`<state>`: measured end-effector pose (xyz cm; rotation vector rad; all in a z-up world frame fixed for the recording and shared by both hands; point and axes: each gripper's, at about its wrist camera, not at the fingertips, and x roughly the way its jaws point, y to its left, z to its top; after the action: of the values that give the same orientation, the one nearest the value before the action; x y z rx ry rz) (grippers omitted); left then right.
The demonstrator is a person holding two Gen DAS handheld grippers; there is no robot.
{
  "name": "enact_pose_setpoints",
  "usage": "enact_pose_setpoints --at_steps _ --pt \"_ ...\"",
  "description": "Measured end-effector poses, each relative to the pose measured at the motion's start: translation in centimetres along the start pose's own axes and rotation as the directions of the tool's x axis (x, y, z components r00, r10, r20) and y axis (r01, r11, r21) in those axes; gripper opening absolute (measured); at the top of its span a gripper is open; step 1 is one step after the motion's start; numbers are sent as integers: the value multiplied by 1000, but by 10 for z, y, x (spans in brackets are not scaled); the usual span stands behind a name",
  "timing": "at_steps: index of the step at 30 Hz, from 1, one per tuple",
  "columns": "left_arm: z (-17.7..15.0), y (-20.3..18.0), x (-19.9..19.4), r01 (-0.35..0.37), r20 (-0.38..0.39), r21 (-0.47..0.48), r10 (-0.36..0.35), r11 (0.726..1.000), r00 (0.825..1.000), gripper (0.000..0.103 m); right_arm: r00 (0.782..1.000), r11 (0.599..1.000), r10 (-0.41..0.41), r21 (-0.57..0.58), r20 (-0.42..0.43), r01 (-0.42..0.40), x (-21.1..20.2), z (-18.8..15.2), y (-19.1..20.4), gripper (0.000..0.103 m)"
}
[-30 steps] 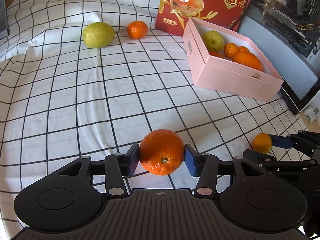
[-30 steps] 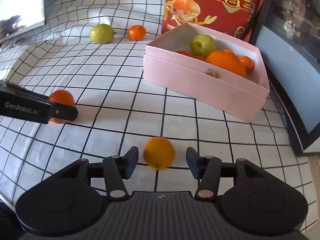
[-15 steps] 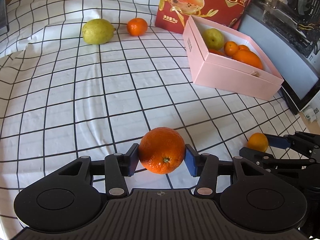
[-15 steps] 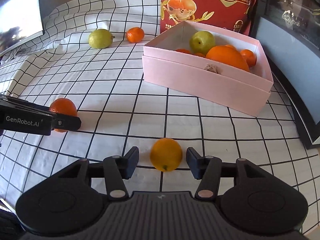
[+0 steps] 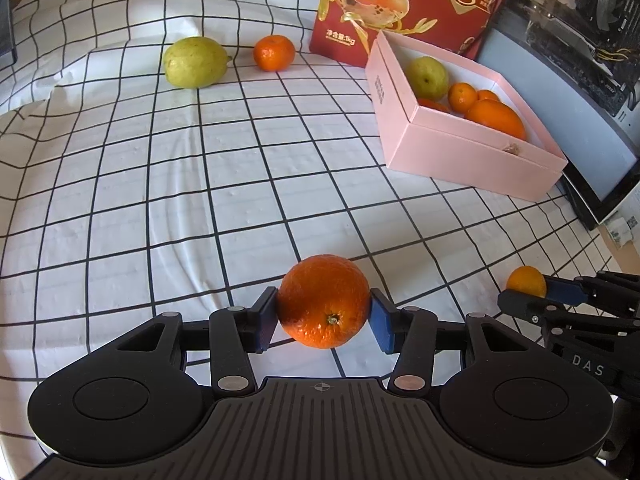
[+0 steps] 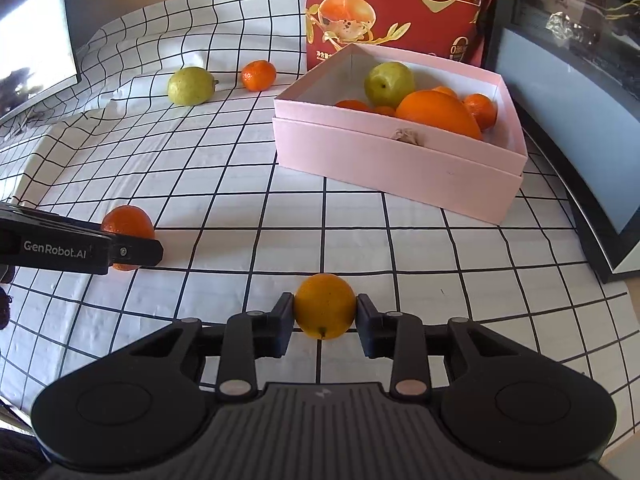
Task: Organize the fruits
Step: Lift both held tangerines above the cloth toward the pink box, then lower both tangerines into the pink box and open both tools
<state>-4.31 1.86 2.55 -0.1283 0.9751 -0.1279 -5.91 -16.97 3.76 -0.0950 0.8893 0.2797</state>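
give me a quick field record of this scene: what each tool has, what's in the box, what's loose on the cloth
left tool: shut on large orange
right tool: shut on small yellow-orange citrus
pink box: open, holds a green pear, a big orange and several mandarins
loose on checked cloth: green guava-like fruit with a mandarin beside it, apart
behind box: red fruit bag, upright

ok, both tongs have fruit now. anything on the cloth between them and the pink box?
Nothing visible. The left tongs grip the orange, the right tongs the small yellow-orange fruit. Only bare checked cloth lies before the pink box, whose near part is unfilled.
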Motion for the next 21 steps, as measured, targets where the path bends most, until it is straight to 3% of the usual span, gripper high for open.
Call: enact_pose_setpoints --at_steps 5,8,11,14,18,21 --pt "0 2 -1 6 2 -3 -6 1000 1000 53 1000 1000 -8 7 11 8 -4 1 -3 32" --pt "9 3 -8 42 40 -5 -42 999 998 53 1000 1000 -16 17 26 15 -8 6 -7 32" --pt "48 -2 -26 113 133 9 -113 994 985 53 996 999 -30 48 78 26 -20 23 -16 32" --pt "103 -21 -44 123 238 77 -138 989 961 53 983 997 -65 47 172 58 -39 60 -30 32" --pt "169 -51 -45 197 296 139 -231 970 927 53 959 993 -101 81 266 82 -56 116 -53 32" --pt "195 -80 -18 200 258 180 -242 963 935 53 952 988 -117 129 283 83 -57 149 -73 32"
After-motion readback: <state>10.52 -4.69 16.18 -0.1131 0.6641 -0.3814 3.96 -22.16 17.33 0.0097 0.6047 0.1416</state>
